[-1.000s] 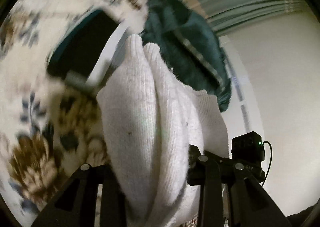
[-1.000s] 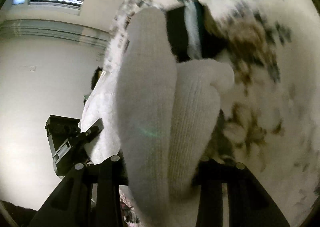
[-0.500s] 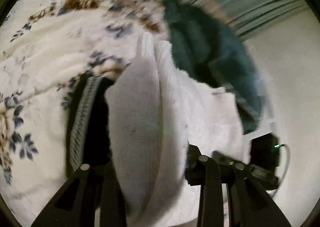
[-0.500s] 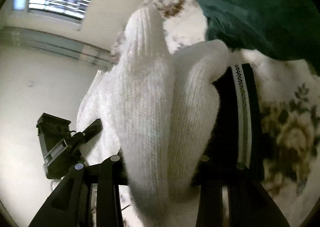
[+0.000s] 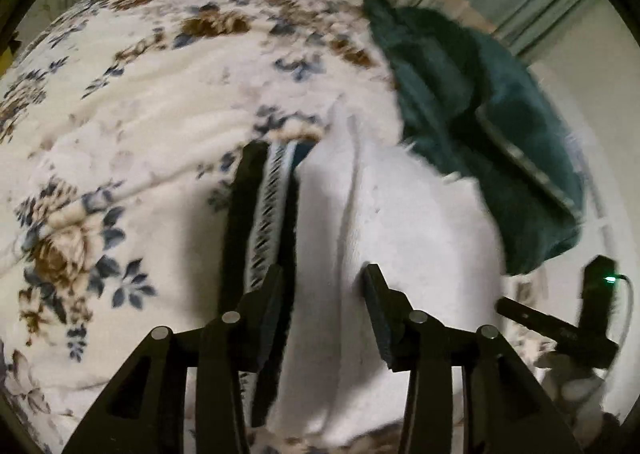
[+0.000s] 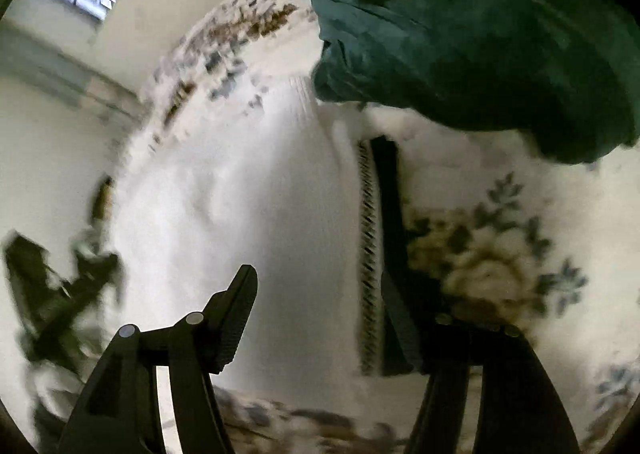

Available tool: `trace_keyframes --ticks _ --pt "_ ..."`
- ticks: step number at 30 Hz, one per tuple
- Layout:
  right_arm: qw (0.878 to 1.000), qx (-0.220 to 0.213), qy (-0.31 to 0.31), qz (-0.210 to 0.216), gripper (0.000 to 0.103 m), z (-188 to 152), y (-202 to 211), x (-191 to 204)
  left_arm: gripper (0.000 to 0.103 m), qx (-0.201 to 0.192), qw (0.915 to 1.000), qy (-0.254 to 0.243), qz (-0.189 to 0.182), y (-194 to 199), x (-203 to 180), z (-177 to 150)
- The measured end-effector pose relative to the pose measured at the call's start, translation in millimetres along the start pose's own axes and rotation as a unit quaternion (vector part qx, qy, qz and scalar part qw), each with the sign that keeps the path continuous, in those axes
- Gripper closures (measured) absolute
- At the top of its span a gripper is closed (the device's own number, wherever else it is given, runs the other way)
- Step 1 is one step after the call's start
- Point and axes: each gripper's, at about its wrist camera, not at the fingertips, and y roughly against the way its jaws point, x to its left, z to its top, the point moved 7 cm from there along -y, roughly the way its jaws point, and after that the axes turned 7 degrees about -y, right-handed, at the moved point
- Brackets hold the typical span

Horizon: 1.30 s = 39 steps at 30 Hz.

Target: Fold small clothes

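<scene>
Both your tools stand open: the left tool (image 5: 324,286) and right tool (image 6: 316,290) hold nothing, and the white garment (image 5: 384,214) lies on the floral blanket (image 5: 120,114) between their fingers, beside a dark patterned band (image 5: 268,206).

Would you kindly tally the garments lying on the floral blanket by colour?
White: 1, the white knitted garment
Black: 1, the black garment with a white zigzag band
Dark green: 1, the dark green fleece garment
Total: 3
</scene>
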Motion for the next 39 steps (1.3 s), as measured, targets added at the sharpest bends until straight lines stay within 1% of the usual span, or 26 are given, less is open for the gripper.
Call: trace_keyframes --ticks 1,2,4,5,6,7,8,9,10,11,13,17,19,22,25,26,27,29,30,34,36,37,39 --pt "1.000 0.000 0.009 -0.020 0.037 -2.7 0.9 0.3 0.062 0.007 0.9998 -0.001 0.018 -6.2 3.3 -3.7" --pt "0.999 0.001 0.018 -0.038 0.037 -9.0 0.7 -2.0 0.062 0.009 0.9997 -0.001 0.023 -9.5 4.6 -4.9" --pt "0.998 0.000 0.023 -0.064 0.037 -17.2 -0.5 -4.3 0.062 0.003 0.9992 0.000 0.039 -1.9 1.5 -4.8" --pt "0.996 -0.007 0.029 -0.080 0.037 -17.6 2.6 -1.9 0.062 -0.002 0.9985 -0.006 0.055 3.7 -0.7 -3.7" --pt "0.994 -0.024 0.039 -0.099 0.037 -17.5 12.3 2.8 0.061 -0.007 0.9959 -0.019 0.088 14.6 -5.6 -3.7" --pt "0.991 -0.037 0.050 -0.119 0.029 -20.6 21.4 5.2 0.061 -0.010 0.9915 -0.038 0.124 25.4 -12.4 -5.0" --pt "0.988 -0.047 0.058 -0.133 0.020 -23.3 29.3 9.3 0.060 -0.012 0.9883 -0.051 0.143 31.2 -18.3 -6.8" --pt "0.984 -0.063 0.073 -0.152 0.004 -27.1 42.0 15.4 0.047 -0.016 0.9849 -0.065 0.160 40.0 -27.0 -9.8" --pt "0.981 -0.072 0.079 -0.162 0.000 -30.2 51.8 19.2 0.025 -0.018 0.9825 -0.075 0.169 48.8 -36.5 -14.3" --pt "0.977 -0.085 0.086 -0.178 0.000 -36.1 64.9 23.4 0.017 -0.019 0.9809 -0.081 0.176 54.1 -42.6 -18.2" --pt "0.973 -0.096 0.084 -0.191 0.000 -46.4 88.5 30.6 0.015 -0.022 0.9762 -0.098 0.192 73.9 -61.1 -29.7" --pt "0.967 -0.125 0.076 -0.211 0.000 -71.7 145.8 44.0 0.015 -0.029 0.9724 -0.111 0.203 107.5 -87.7 -45.5" --pt "0.965 -0.140 0.072 -0.212 0.000 -83.1 173.6 51.1 0.015 -0.038 0.9728 -0.112 0.199 132.8 -100.3 -52.4" --pt "0.962 -0.157 0.069 -0.213 0.000 -104.8 221.0 60.4 0.015 -0.051 0.9713 -0.114 0.202 165.4 -116.5 -60.7" --pt "0.955 -0.181 0.079 -0.221 0.000 -127.6 269.3 70.0 0.015 -0.075 0.9672 -0.121 0.210 210.0 -135.5 -70.6" --pt "0.954 -0.188 0.081 -0.218 0.000 -135.7 285.7 74.4 0.015 -0.081 0.9661 -0.122 0.213 221.4 -140.7 -73.1" --pt "0.953 -0.195 0.080 -0.217 0.000 -146.7 307.0 79.0 0.015 -0.091 0.9648 -0.121 0.215 241.3 -148.0 -77.6" --pt "0.952 -0.205 0.085 -0.209 0.000 -160.4 334.9 86.2 0.015 -0.106 0.9634 -0.124 0.213 267.8 -159.6 -85.0" --pt "0.949 -0.218 0.090 -0.210 0.000 -171.5 357.3 91.5 0.015 -0.112 0.9623 -0.123 0.215 282.3 -164.4 -89.3" --pt "0.943 -0.247 0.106 -0.195 0.000 -207.4 424.0 111.0 0.015 -0.136 0.9624 -0.120 0.203 342.1 -187.8 -108.2" --pt "0.938 -0.266 0.115 -0.192 0.000 -225.6 460.2 120.1 0.015 -0.149 0.9602 -0.121 0.203 369.2 -198.5 -117.3" --pt "0.936 -0.274 0.117 -0.188 0.000 -232.6 476.8 124.4 0.015 -0.153 0.9603 -0.120 0.200 380.1 -202.2 -121.0" --pt "0.933 -0.287 0.120 -0.181 0.000 -248.1 506.7 130.6 0.015 -0.161 0.9578 -0.123 0.203 399.3 -208.5 -128.1"
